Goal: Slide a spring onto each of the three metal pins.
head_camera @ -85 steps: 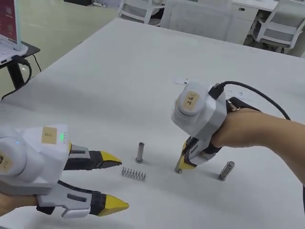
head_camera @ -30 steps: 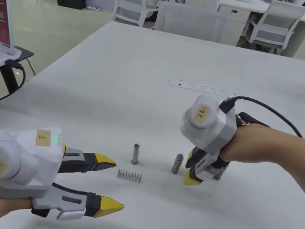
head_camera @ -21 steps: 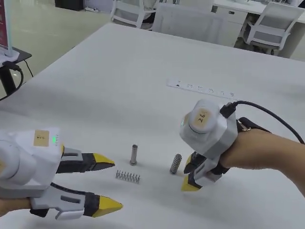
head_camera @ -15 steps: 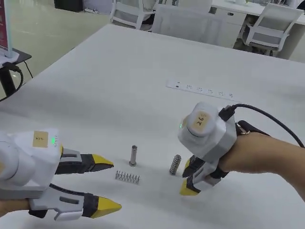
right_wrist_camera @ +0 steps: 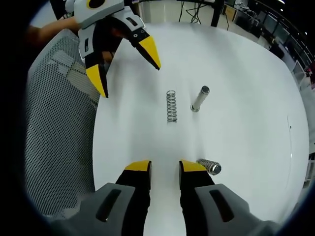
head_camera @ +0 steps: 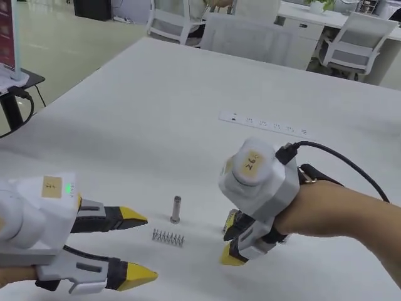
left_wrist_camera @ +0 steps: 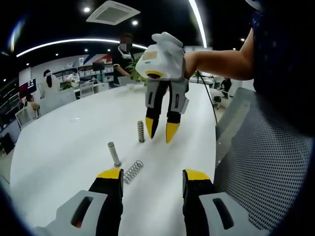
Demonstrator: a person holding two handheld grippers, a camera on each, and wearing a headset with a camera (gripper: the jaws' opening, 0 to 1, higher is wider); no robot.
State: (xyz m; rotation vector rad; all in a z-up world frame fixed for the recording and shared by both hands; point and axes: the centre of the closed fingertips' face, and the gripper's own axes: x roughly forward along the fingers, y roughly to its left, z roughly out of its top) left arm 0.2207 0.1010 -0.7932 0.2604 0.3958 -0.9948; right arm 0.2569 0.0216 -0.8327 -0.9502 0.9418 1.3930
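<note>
A bare metal pin [head_camera: 176,209] stands upright on the white table [head_camera: 156,106], and a loose spring [head_camera: 167,237] lies flat just in front of it. To the right stands a pin wearing a spring [head_camera: 229,221], partly hidden behind my right gripper [head_camera: 229,246], which hovers open and holds nothing. In the right gripper view that sprung pin [right_wrist_camera: 210,166] sits just right of my right gripper [right_wrist_camera: 166,167], with the loose spring [right_wrist_camera: 171,105] and the bare pin [right_wrist_camera: 200,98] ahead. My left gripper [head_camera: 139,246] is open at the lower left, left of the loose spring [left_wrist_camera: 133,171].
A white power strip [head_camera: 263,123] lies farther back on the table. A black cable [head_camera: 329,153] runs from the right gripper over the person's arm. Office chairs [head_camera: 357,37] stand beyond the far edge. A grey mesh chair [left_wrist_camera: 266,162] is beside the near edge.
My right gripper has let go of the spring on the middle pin and drifted left and nearer, now covering part of that pin. The left gripper stays open and hardly moved.
</note>
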